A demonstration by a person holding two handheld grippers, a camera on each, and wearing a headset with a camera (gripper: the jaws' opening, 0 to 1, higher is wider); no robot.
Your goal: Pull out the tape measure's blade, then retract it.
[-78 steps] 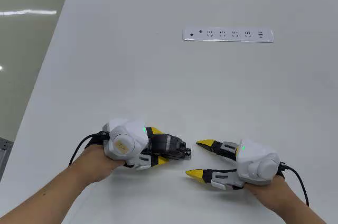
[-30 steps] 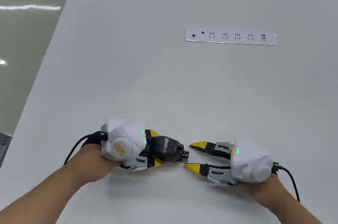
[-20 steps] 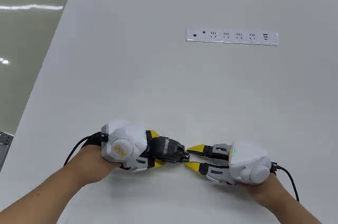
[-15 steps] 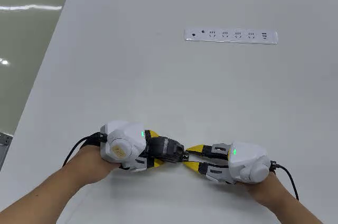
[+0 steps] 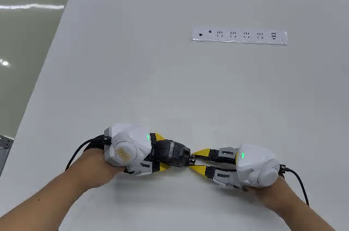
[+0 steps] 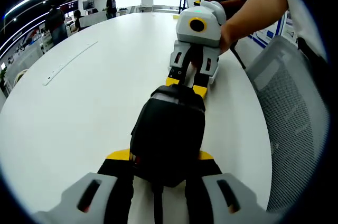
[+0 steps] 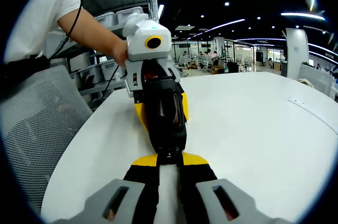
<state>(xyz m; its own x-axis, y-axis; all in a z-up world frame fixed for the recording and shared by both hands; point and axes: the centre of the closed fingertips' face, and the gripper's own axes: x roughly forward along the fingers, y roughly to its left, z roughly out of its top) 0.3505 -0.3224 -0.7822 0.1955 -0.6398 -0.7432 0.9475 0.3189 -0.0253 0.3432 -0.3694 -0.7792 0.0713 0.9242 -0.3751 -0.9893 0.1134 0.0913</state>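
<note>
Your left gripper (image 5: 163, 152) sits near-left on the white flat workbench top (image 5: 136, 67), w/ the black boxy tape measure (image 5: 175, 153) between its jaws. Your right gripper (image 5: 196, 161) is just right of it, tips pinched at the case's right end. The white slim plastic power strip (image 5: 239, 36) lies far, right of centre, well apart from both.

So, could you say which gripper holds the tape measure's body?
The left gripper: its jaws clamp the tape measure, whereas the right gripper pinches its front tip.

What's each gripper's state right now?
Left gripper: closed, holding the tape measure.
Right gripper: closed, apparently pinching the blade tip.
</note>
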